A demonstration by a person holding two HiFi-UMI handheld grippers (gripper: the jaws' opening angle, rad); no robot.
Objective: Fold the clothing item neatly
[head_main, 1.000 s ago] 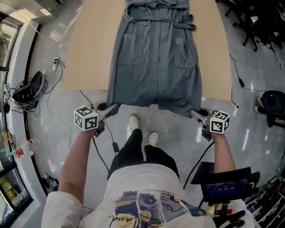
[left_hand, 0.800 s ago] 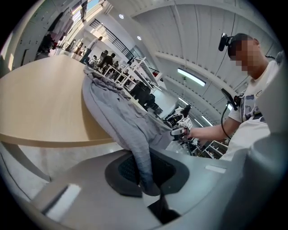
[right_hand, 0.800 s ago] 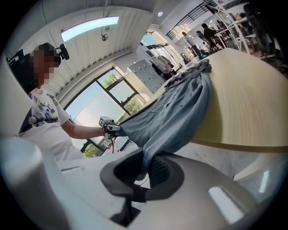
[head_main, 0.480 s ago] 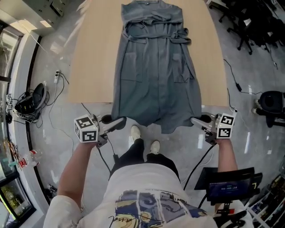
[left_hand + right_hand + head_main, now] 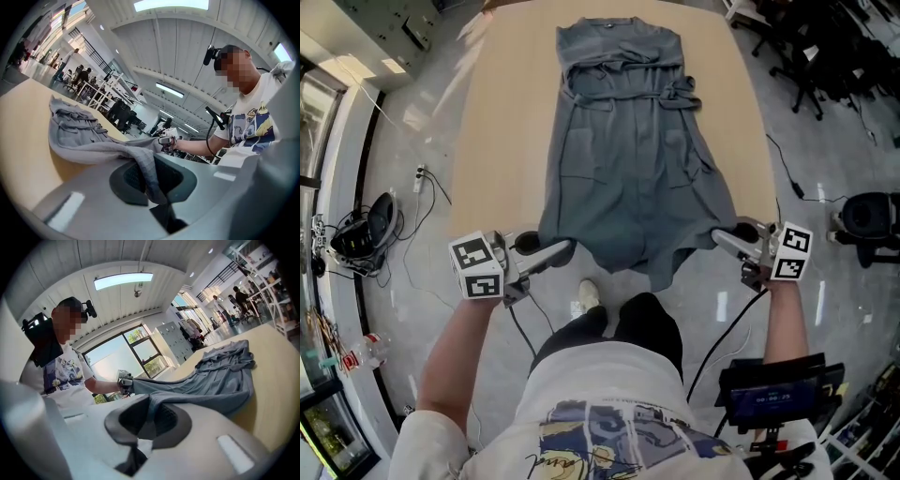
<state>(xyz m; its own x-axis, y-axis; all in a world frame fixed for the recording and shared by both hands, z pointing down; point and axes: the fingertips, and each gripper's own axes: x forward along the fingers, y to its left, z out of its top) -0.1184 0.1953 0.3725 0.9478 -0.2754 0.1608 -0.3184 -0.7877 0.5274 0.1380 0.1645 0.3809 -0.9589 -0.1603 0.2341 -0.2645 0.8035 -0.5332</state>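
Jaws, left: the left gripper (image 5: 565,249) has its jaws clamped together on the left corner of the hem (image 5: 628,262), with a pinched ridge of cloth running between the pads.
Jaws, right: the right gripper (image 5: 719,237) has its jaws closed the same way on the right corner of the hem.
Clothing: the grey garment (image 5: 633,159) lies lengthwise on the bench (image 5: 502,122), neckline at the far end and belt (image 5: 675,94) tied across the waist. Its lower edge is held off the near edge of the bench and sags between the two grippers.
Done so far: the garment is spread flat and straight, and both bottom corners are gripped and held clear of the bench.
Left to do: no fold shows yet. The first fold, likely carrying the hem toward the neckline, seems just to be starting, and any further folds come after it.
Containers: none stands on the bench. The two patch pockets (image 5: 575,150) lie flat, and nothing shows in them.
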